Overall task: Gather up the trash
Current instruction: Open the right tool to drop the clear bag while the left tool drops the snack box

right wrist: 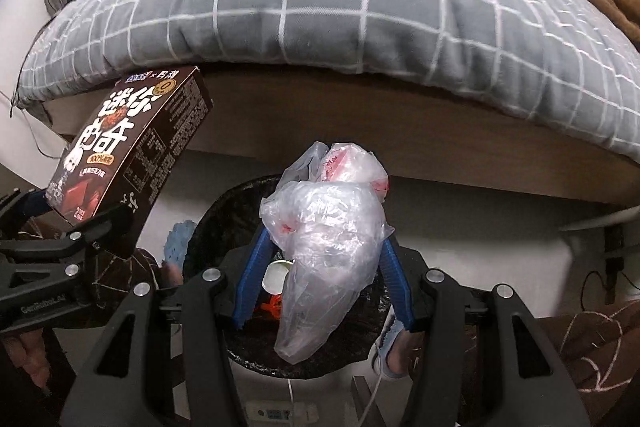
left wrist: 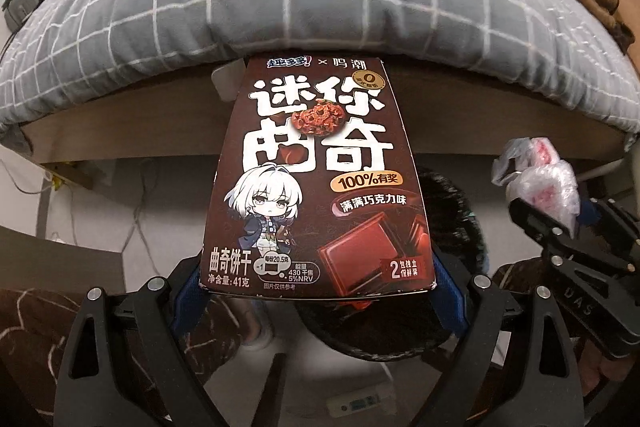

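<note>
- Left wrist view: left gripper [left wrist: 320,291] grasps the brown cookie box [left wrist: 320,179] — its printed front hides most of the black-lined bin [left wrist: 460,211].
- Right wrist view: right gripper [right wrist: 324,279] clenches a crumpled plastic bag [right wrist: 324,227] over that bin [right wrist: 224,211] — a white lid and orange scrap lie inside.

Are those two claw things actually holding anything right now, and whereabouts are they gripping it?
Yes, both. The left gripper clamps the brown cookie box across its bottom end. The right gripper pinches a crumpled clear plastic bag around its middle, above the black-lined trash bin.
</note>
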The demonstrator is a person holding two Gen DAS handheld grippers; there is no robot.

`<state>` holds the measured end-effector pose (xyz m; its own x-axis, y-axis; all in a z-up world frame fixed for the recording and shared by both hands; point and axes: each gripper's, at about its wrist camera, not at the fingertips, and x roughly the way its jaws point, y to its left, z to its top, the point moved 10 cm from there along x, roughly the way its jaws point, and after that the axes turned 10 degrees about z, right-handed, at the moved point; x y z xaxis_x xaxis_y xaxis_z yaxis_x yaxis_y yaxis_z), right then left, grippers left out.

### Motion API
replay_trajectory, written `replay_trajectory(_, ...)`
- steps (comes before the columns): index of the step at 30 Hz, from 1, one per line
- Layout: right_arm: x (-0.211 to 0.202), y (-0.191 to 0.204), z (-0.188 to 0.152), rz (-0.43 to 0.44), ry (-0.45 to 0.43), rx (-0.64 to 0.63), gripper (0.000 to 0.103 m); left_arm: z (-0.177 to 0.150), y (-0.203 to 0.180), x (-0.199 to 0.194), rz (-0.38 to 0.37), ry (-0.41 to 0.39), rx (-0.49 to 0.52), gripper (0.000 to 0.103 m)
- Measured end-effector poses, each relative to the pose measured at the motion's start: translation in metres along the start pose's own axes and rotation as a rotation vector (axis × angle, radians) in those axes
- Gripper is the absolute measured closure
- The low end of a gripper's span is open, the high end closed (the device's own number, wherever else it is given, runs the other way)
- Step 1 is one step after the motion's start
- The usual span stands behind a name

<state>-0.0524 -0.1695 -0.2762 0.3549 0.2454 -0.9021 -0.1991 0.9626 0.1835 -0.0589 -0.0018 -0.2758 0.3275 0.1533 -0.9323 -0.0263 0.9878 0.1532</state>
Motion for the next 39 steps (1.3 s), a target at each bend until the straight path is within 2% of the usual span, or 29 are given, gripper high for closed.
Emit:
replay_trajectory(10, 0.02, 0.023, -0.001, 0.031, 0.023, -0.047, 0.048, -0.009, 0.012, -0.002, 0.005, 0.031, -0.055, 0.015)
replay_trajectory(12, 0.018, 0.024, 0.0, 0.029, 0.007, -0.043, 0.036, -0.01, 0.014, -0.002, 0.008, 0.035, -0.065, 0.015)
replay_trajectory(15, 0.013, 0.016, 0.002, 0.008, -0.014, -0.036, 0.024, -0.008, 0.009, -0.001, 0.003, 0.04, -0.066, 0.015)
replay_trajectory(21, -0.002, -0.019, -0.001, -0.066, -0.028, -0.032, 0.01, -0.013, -0.012, 0.001, -0.027, 0.055, -0.029, 0.015)
replay_trajectory(30, -0.026, -0.072, -0.008, -0.146, -0.071, 0.036, 0.008, -0.018, -0.065, -0.001, -0.085, 0.066, 0.063, 0.015)
replay_trajectory(39, -0.04, -0.095, -0.013, -0.172, -0.086, 0.09, 0.008, -0.019, -0.083, -0.008, -0.104, 0.061, 0.088, 0.015)
